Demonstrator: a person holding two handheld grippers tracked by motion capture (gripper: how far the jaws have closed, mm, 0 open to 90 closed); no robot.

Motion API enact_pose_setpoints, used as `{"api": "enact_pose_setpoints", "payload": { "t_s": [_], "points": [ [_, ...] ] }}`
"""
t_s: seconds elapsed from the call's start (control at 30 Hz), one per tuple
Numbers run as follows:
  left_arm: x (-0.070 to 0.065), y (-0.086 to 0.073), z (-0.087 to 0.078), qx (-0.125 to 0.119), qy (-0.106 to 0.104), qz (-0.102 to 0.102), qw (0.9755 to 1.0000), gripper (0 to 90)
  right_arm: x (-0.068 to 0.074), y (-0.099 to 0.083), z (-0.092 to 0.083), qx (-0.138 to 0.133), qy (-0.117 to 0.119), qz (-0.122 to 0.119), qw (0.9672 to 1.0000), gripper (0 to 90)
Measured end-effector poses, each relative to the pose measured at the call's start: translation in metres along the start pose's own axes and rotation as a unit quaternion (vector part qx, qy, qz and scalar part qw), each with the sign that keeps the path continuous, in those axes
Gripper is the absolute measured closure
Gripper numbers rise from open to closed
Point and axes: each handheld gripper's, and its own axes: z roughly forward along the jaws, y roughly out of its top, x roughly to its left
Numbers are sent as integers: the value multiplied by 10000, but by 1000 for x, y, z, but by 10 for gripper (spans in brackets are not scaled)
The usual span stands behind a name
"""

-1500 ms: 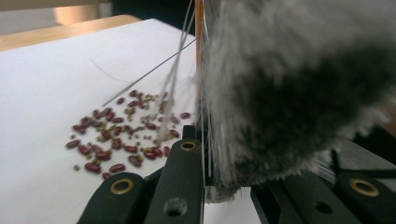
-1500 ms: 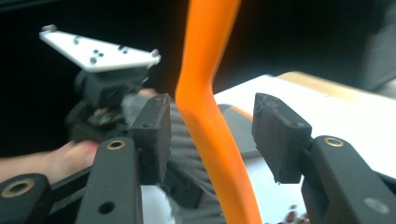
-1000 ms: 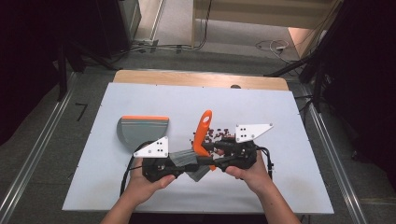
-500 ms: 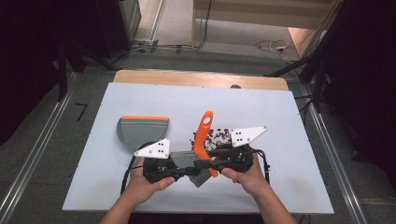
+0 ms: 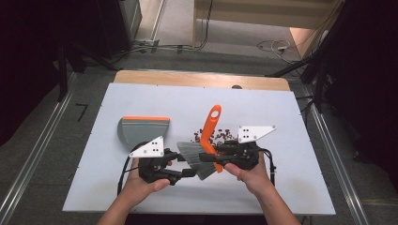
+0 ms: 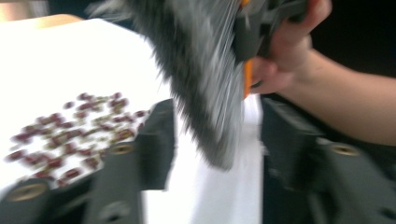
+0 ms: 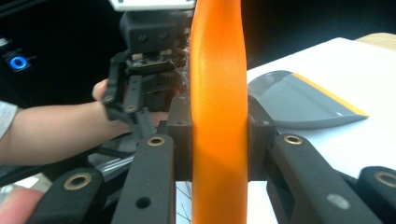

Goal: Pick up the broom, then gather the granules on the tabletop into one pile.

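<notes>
The right gripper clamps the brush's orange handle, its long axis pointing away; the left gripper, its jaws just opened, flanks the bristles; debris lies just beyond.

Orange-handled brush, grey bristles down, tilted beside red crumbs

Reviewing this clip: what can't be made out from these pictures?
- Left gripper view: motion blur smears the brush bristles, and a black jaw cuts off the near edge of the beans.
- High view: the beans are too small to count; the brush handle crosses them.
- Right gripper view: the handle hides the table behind, and the dustpan is partly covered.
</notes>
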Motion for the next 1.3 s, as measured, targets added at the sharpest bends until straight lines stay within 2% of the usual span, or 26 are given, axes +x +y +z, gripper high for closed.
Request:
{"api": "enact_pose_setpoints", "payload": {
  "t_s": [0.03,0.1,0.17,0.2,0.23,0.3,0.33,0.37,0.47,0.53,0.57,0.63,0.67,0.73,0.77,0.8,0.83,0.93,1.03,1.07,1.1,1.17,1.2,1.3],
  "points": [
    [0,0,0,0,0,0,10000,340,0,0,0,0,0,0,10000,687],
    [2,-1,-3,-3,225,-20,9997,259,-2,1,-4,-5,-171,56,9998,686],
    [3,-1,-4,-20,287,-45,9996,227,-2,1,-5,-1,-237,53,9997,686],
    [4,-1,-5,-29,348,-73,9994,170,-4,1,-8,2,-358,134,9993,686],
    [6,-2,-7,-40,498,-108,9987,146,-5,0,-9,17,-447,144,9989,686],
    [7,-2,-9,-53,552,-130,9984,107,-6,0,-10,50,-685,170,9975,686],
    [9,-3,-13,-113,659,-180,9976,98,-7,0,-12,58,-762,211,9969,686],
    [9,-3,-13,-113,659,-180,9976,80,-7,0,-12,58,-762,211,9969,686],
    [15,-5,-22,-227,814,-253,9961,34,-10,0,-16,172,-1266,251,9915,686],
    [16,-5,-24,-262,860,-265,9956,14,-11,0,-17,328,-1637,201,9858,686],
    [17,-5,-26,-269,922,-266,9950,6,-12,0,-18,377,-1743,210,9837,686],
    [20,-6,-30,-321,994,-273,9941,0,-15,-1,-22,397,-1899,254,9807,686],
    [21,-7,-32,-335,1022,-272,9938,0,-15,-1,-22,397,-1899,254,9807,686],
    [22,-8,-35,-357,1069,-288,9932,0,-18,-1,-25,437,-2105,277,9762,686],
    [23,-9,-37,-348,1102,-283,9929,0,-19,-1,-27,449,-2150,292,9751,686],
    [24,-9,-37,-350,1113,-285,9928,0,-21,0,-31,472,-2317,318,9711,686],
    [24,-9,-38,-347,1125,-300,9926,0,-21,0,-31,472,-2317,318,9711,686],
    [24,-10,-39,-362,1152,-311,9922,0,-24,-1,-34,562,-2499,329,9661,686],
    [25,-11,-40,-367,1172,-327,9919,0,-28,-2,-39,522,-2564,421,9642,686],
    [25,-11,-40,-371,1187,-333,9917,0,-31,-3,-41,572,-2662,454,9612,686],
    [25,-11,-41,-368,1206,-334,9915,0,-31,-3,-41,572,-2662,454,9612,686],
    [25,-12,-42,-370,1251,-337,9909,0,-34,-4,-45,646,-2844,474,9554,685],
    [25,-12,-42,-347,1289,-318,9905,0,-34,-4,-45,646,-2844,474,9554,685],
    [24,-14,-43,-269,1383,-240,9897,0,-38,-4,-49,747,-3063,512,9476,686]
  ]
}}
